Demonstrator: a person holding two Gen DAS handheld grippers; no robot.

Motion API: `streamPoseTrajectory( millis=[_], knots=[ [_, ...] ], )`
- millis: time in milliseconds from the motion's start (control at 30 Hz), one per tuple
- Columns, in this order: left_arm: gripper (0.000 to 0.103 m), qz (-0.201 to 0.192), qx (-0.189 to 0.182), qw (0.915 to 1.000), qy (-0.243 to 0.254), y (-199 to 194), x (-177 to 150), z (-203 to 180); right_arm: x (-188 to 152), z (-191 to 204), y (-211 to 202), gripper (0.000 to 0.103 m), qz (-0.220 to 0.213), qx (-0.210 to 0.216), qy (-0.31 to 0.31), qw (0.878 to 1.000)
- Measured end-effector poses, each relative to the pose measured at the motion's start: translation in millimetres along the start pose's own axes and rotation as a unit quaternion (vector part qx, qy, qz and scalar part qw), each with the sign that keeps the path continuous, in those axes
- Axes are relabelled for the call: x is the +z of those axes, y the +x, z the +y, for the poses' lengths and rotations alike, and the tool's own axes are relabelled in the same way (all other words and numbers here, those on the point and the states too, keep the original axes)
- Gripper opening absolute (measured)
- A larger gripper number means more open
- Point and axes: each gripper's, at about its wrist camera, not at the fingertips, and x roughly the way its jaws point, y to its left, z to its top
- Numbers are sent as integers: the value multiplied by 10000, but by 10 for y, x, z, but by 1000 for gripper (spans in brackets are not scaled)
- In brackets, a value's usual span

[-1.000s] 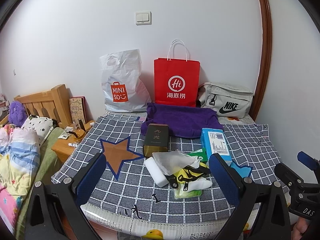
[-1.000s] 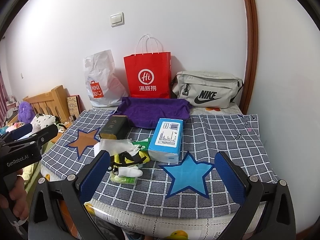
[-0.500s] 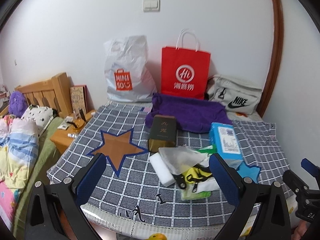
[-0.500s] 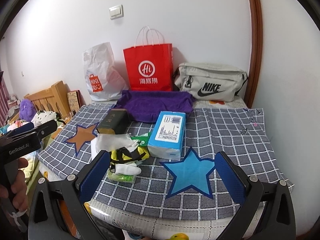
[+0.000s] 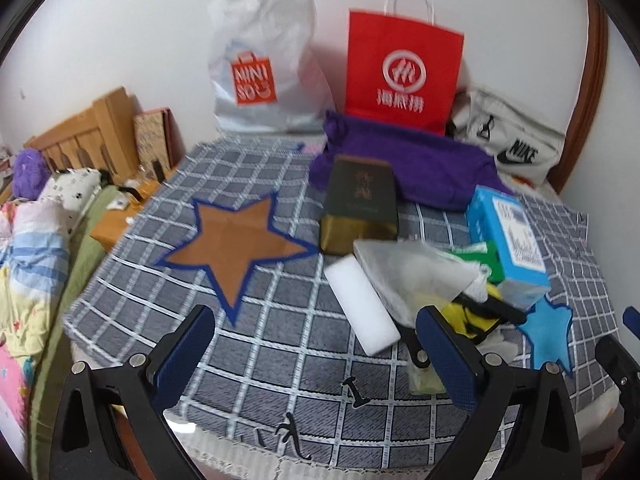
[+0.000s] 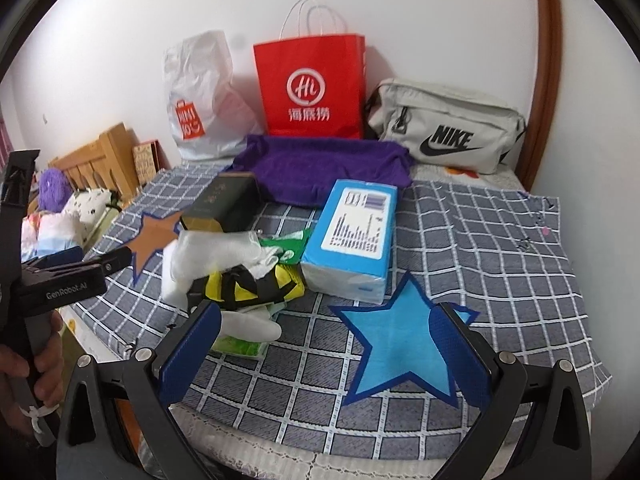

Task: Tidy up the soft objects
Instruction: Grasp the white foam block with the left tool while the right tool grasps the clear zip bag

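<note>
Right now both tongs hang wide apart and empty above the near edge of the checked cloth (image 5: 132, 272). Ahead of the left gripper (image 5: 316, 360), slightly to its right, lies the white sponge block (image 5: 362, 306), its long axis running away and leftward; the heap of gloves and pouches (image 6: 236, 276) sits beside it, left of the right gripper (image 6: 324, 356). I'd judge the left nearer.

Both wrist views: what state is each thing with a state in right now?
Left claw: open, empty, above the checked cloth.
Right claw: open, empty.
Red paper bag: upright against the wall.
Miniso plastic bag: upright, crumpled.
Nike bag: lying on its side.
Blue tissue pack: lying flat.
Purple towel: roughly folded.
</note>
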Motion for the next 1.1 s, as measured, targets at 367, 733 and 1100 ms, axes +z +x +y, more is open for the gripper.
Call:
streamPoseTrajectory(
  millis=[367,733,1100],
  knots=[
    [71,518,-520,9968,311,467,-138,-89,-34,-25,419,103,419,73,18,9991],
    [65,679,-908,9933,235,752,-129,-167,36,105,623,103,533,240,-147,9982],
    [39,312,-718,9968,175,614,-20,151,338,627,840,102,331,795,-917,9921]
  ],
)
